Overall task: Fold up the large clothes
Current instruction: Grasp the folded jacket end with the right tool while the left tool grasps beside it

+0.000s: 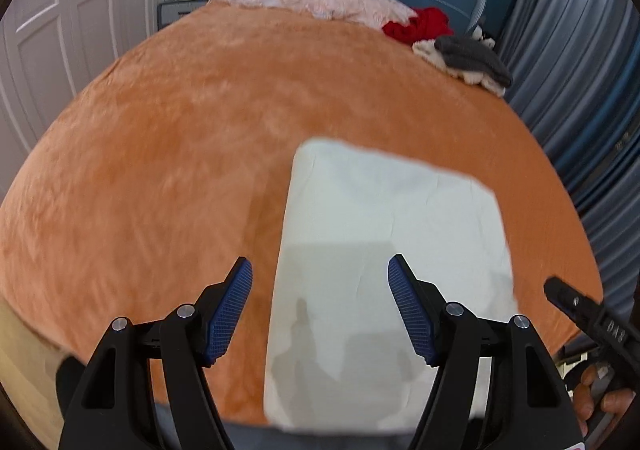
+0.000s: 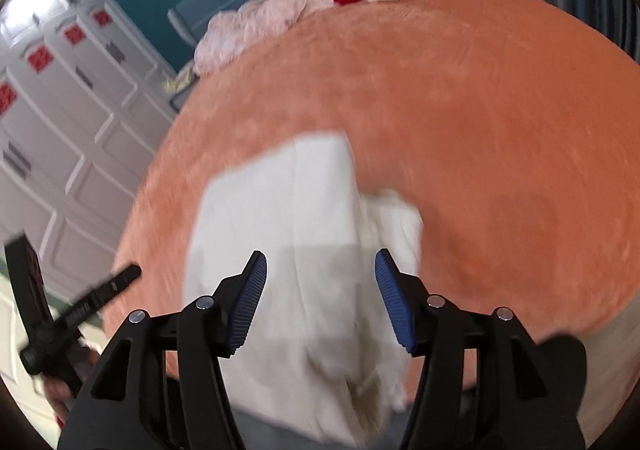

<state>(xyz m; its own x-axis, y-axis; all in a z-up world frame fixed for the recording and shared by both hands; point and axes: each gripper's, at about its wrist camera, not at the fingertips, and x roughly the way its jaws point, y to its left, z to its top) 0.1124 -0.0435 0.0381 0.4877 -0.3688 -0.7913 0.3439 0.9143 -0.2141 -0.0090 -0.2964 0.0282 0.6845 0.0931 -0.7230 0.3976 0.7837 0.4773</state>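
Blurred marking on right gripper, illegible.

I see the folded garment lying on the bed near me, a clothes pile at its far right corner.

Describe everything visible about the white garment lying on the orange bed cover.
The white garment is a pale, thin-looking cloth, folded into a rough rectangle with faint creases. It lies flat on the orange bed cover near the close edge. In the right wrist view its right side looks bunched and less tidy. The left claw and right claw hover open above it; neither grips it. Motion blur hides any finer detail.
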